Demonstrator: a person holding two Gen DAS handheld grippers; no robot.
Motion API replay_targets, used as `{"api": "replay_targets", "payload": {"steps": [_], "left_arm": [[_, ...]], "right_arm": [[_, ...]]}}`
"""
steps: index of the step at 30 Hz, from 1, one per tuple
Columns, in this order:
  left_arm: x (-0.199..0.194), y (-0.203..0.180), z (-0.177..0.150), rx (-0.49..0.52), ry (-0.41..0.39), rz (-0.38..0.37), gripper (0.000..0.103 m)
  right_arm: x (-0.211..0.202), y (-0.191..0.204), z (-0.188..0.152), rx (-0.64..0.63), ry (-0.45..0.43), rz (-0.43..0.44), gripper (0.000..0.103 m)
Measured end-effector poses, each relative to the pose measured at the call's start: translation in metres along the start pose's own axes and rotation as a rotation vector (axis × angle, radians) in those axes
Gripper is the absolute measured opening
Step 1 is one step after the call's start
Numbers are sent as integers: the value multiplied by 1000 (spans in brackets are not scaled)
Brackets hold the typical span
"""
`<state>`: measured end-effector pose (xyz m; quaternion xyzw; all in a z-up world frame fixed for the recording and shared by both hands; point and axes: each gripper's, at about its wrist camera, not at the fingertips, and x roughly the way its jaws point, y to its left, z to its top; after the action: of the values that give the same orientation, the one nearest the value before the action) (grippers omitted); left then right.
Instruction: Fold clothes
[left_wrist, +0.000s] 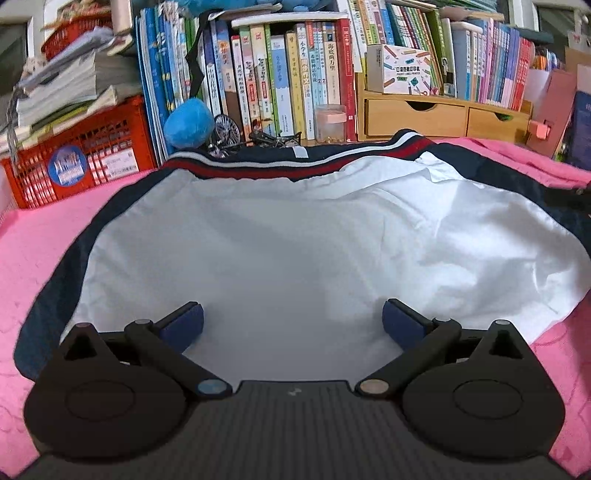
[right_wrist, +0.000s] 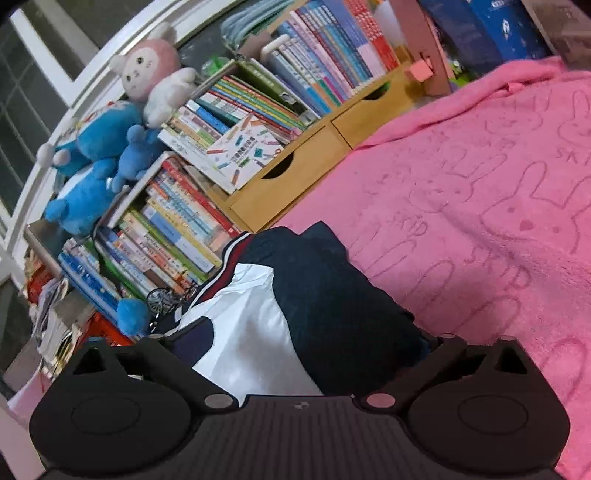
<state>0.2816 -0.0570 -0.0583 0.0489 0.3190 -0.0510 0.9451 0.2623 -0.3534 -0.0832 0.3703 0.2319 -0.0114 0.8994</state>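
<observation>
One jacket (left_wrist: 295, 240) on the pink blanket (right_wrist: 480, 221); left gripper (left_wrist: 293, 325) fingers apart, right gripper (right_wrist: 295, 354) fingers apart; only the right view shows three plush toys (right_wrist: 110, 147).

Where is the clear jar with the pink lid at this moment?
In the left wrist view, the jar stands at the back, just beyond the jacket's striped collar, in front of the books and left of the wooden drawer unit.
</observation>
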Motion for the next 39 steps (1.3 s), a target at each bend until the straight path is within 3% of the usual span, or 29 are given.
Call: {"api": "replay_targets", "payload": {"steps": [2,5,6,8,9,13,15,17,19,22,25,27,32,34,35,38,39], "left_arm": [[1,3,0,-16,5,-14,103],[1,2,0,-12,4,-13,103],[0,3,0,-3,3,-22,103],[0,5,1,18,3,-43,103],[-5,10,3,59,7,-59,103],[-38,63,7,31,-64,8,103],[-49,107,2,-39,-94,35,103],[-51,151,-7,-140,-80,103,103],[-53,193,-19,-250,-50,191,103],[-59,241,-40,-378,-11,294,103],[-64,247,-50,-394,5,301,103],[-66,251,-56,-402,15,304,103],[-73,259,-72,-424,40,311,103],[-76,260,-73,-428,44,304,103],[-76,259,-70,-427,43,295,103],[-80,255,-65,-428,25,240,103],[-81,253,-64,-428,18,222,103]], "right_arm": [[3,-3,3,69,28,-16,55],[3,-14,6,99,34,-6,50],[3,-18,7,104,36,-1,40],[5,-24,14,192,64,-12,37],[5,-22,18,222,83,-21,30],[-10,37,23,-9,32,-105,23],[-21,89,15,-184,-25,-128,20],[-30,148,-6,-357,-68,-99,20],[-35,209,-37,-547,-93,-47,20],[-28,294,-110,-858,-103,44,20],[-3,348,-196,-1121,-50,129,19],[18,358,-245,-1247,16,139,19],[38,347,-315,-1488,-48,46,22],[34,345,-316,-1504,-57,70,24],[27,342,-311,-1488,-51,89,30],[6,332,-296,-1438,-33,145,67],[-3,324,-290,-1427,-48,139,75]]}}
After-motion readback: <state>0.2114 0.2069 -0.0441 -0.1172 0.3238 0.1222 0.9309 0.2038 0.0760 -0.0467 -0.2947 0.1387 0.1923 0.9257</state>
